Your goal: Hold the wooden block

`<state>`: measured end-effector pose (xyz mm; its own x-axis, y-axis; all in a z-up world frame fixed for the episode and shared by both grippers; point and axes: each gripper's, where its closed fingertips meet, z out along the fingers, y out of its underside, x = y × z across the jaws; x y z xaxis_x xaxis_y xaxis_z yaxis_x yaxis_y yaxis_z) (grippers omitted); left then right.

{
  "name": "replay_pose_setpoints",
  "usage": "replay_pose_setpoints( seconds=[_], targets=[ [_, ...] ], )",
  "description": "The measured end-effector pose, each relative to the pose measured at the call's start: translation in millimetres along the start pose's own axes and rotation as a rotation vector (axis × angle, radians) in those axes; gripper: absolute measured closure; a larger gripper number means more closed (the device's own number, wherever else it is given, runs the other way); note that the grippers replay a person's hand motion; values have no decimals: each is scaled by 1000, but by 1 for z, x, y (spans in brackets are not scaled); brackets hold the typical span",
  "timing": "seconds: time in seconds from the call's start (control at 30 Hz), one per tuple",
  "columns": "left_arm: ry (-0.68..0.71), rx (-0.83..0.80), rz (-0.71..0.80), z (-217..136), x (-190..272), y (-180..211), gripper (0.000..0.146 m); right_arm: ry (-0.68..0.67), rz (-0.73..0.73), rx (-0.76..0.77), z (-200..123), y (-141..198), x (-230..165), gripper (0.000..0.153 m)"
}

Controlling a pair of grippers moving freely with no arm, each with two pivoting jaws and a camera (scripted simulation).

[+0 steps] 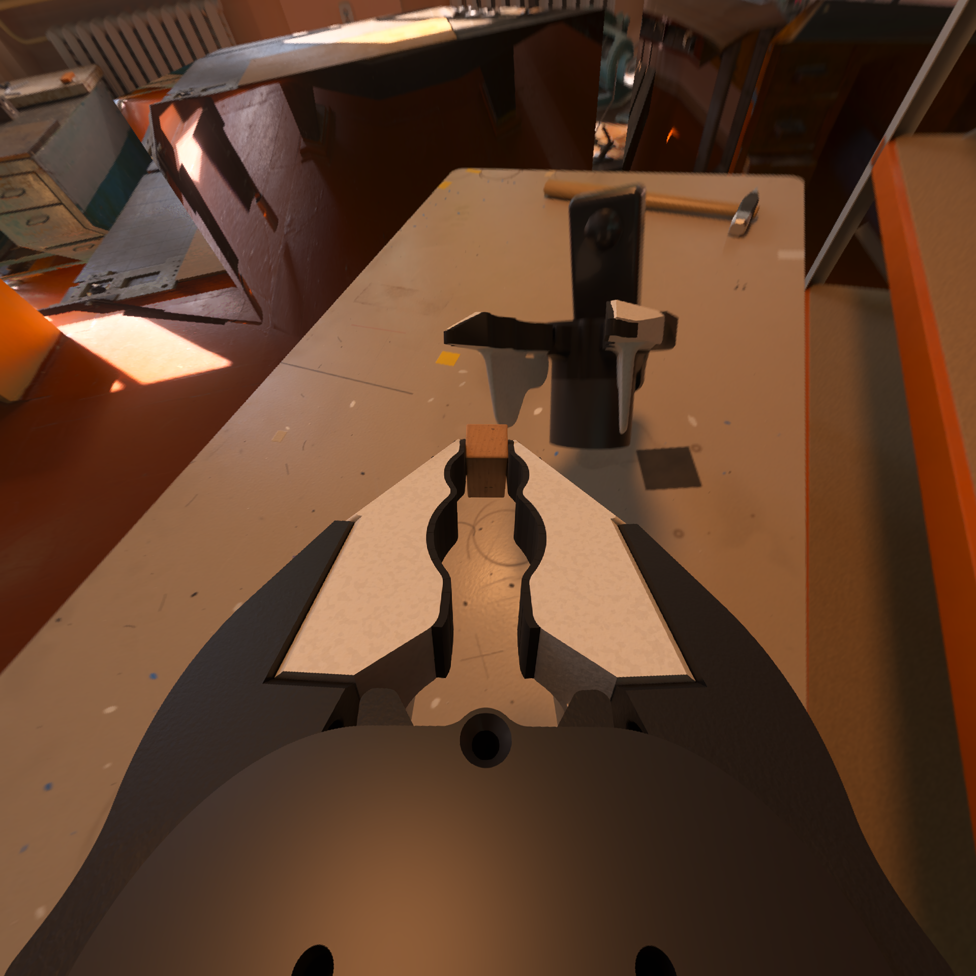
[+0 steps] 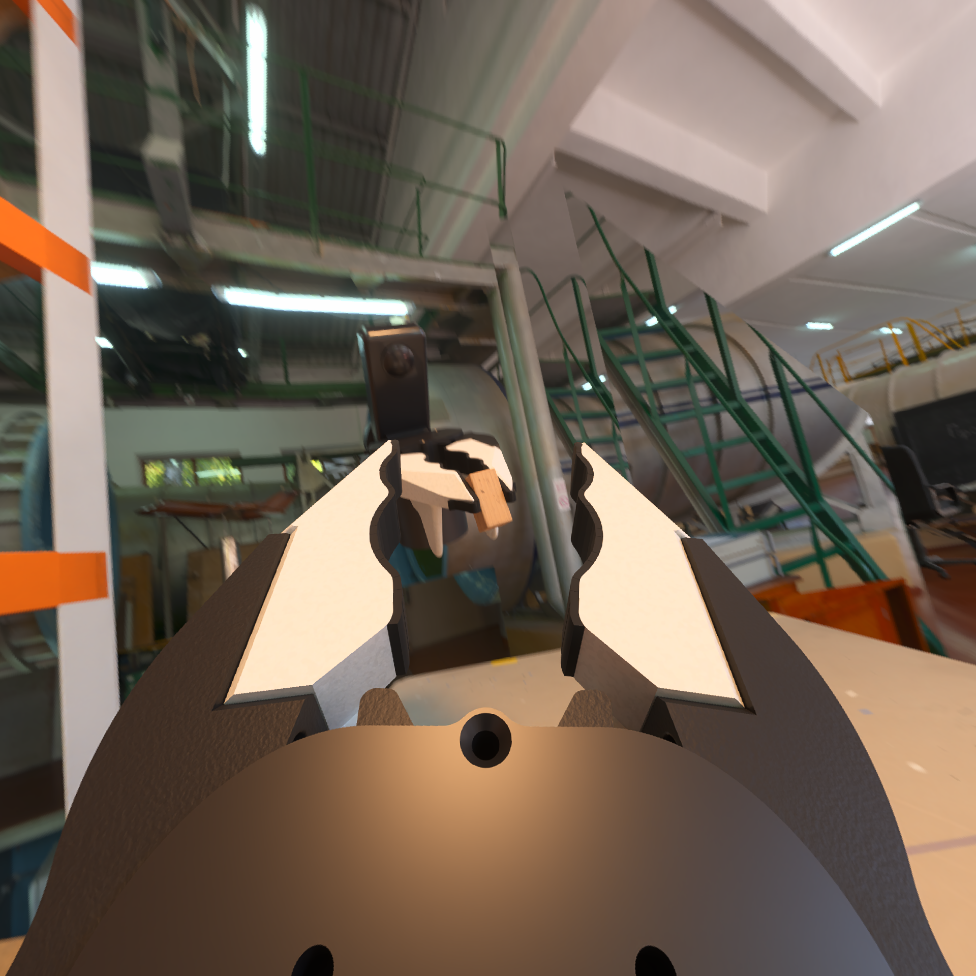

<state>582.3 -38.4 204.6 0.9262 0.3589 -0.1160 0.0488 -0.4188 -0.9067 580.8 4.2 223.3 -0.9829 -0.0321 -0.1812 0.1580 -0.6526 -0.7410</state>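
Already your left gripper (image 1: pixel 487 458) has its fingers closed on the wooden block (image 1: pixel 486 460), pinched right at the tips and lifted clear of the bench (image 1: pixel 369 475); the right wrist view shows it in the air, tilted. So the holding looks done, and what's left is only keeping it steady. Your right gripper (image 2: pixel 485 454) hangs nearby with fingers apart and empty. A hammer (image 1: pixel 686 203) lies at the bench's far end.

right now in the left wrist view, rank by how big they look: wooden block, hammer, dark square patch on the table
1. hammer, longest though farthest, so truly biggest
2. dark square patch
3. wooden block, held in the left tongs; close to the patch, so that order is unsure
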Motion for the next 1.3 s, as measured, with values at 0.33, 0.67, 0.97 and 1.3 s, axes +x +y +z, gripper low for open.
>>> replay_pose_setpoints(
  seconds=[0.33, 0.67, 0.97, 1.3],
  targets=[
    [-13, -142, 187, -2, -3, 2, 132, 62, -82, -87, -1, 3, 2, 85],
    [6, -116, 186, -1, -3, 3, 132, 51, -134, -100, -1, 3, 0, 85],
    [-60, -166, 202, -15, -19, 2, 132, 79, -105, 109, -22, -38, 3, 85],
    [27, -132, 184, -11, -7, 0, 132, 38, -103, -41, -6, -10, -1, 85]
  ],
)
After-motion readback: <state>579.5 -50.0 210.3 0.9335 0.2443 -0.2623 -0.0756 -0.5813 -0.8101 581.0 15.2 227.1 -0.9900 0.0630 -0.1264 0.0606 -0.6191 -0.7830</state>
